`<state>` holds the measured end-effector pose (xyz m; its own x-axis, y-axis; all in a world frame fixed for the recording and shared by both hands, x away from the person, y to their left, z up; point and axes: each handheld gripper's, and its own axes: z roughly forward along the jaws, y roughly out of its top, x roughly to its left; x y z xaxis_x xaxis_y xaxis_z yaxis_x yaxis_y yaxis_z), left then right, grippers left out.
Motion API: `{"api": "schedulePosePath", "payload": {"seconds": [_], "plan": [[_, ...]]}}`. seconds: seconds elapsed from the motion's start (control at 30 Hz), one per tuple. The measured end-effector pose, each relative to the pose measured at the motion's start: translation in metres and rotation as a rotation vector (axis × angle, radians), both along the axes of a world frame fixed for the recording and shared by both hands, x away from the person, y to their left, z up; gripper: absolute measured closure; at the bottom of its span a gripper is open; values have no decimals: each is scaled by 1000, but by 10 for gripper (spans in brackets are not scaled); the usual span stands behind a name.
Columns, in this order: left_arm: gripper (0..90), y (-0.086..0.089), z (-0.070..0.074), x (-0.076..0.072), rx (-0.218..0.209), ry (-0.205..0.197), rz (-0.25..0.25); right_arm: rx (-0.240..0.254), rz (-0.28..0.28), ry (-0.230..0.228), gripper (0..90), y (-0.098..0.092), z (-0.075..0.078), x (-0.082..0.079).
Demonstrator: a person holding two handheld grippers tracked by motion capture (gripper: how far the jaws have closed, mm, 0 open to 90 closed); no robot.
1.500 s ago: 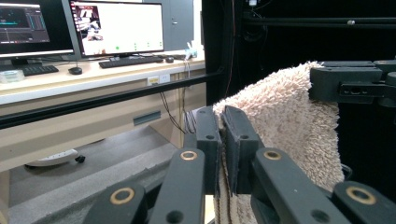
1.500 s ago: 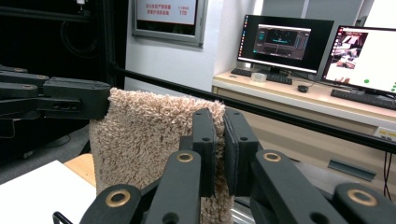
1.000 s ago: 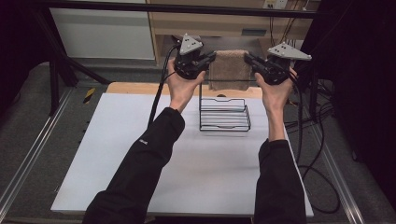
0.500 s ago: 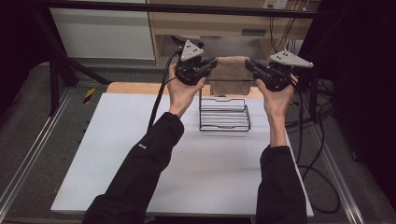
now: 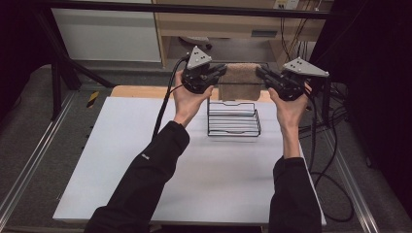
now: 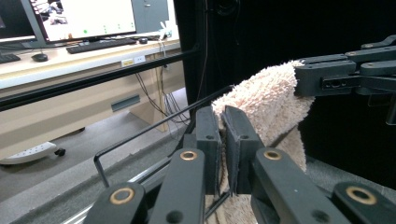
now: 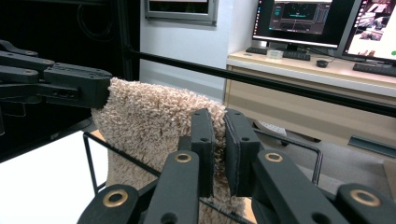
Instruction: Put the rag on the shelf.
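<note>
In the high view no writing can be read; a small mark on the person's left sleeve [image 5: 144, 156] is too small to make out. The left gripper [image 5: 217, 74] and the right gripper [image 5: 262, 74] face each other above the far edge of the white table [image 5: 145, 160], each clamped on one top corner of a tan towel [image 5: 238, 81] stretched between them. The towel hangs over the back of a black wire rack [image 5: 233, 121] (which stands on the table).

In the left gripper view, the monitor text is blurred. The jaws are nearly together, pinching the towel's [image 6: 266, 100] edge; the right gripper [image 6: 299, 79] grips the far corner.

In the right gripper view, screen writing is unreadable. The jaws are pressed on the towel [image 7: 149, 121], with the left gripper [image 7: 105, 88] holding its other corner just above the rack's wire [image 7: 88, 161].
</note>
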<state>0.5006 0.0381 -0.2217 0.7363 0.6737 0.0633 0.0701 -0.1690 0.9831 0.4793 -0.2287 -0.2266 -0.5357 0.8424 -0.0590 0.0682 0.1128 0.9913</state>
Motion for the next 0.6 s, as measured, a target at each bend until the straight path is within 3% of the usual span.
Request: {"api": "schedulePosePath", "payload": {"seconds": [0.2,0.6], "plan": [[847,1,0,-7,19,-13,-17,-10,6,3,832,-1,1,-7],[840,-1,-7,-16,75,3,-24,-49,13,32,831,-1,-6,-16]]}}
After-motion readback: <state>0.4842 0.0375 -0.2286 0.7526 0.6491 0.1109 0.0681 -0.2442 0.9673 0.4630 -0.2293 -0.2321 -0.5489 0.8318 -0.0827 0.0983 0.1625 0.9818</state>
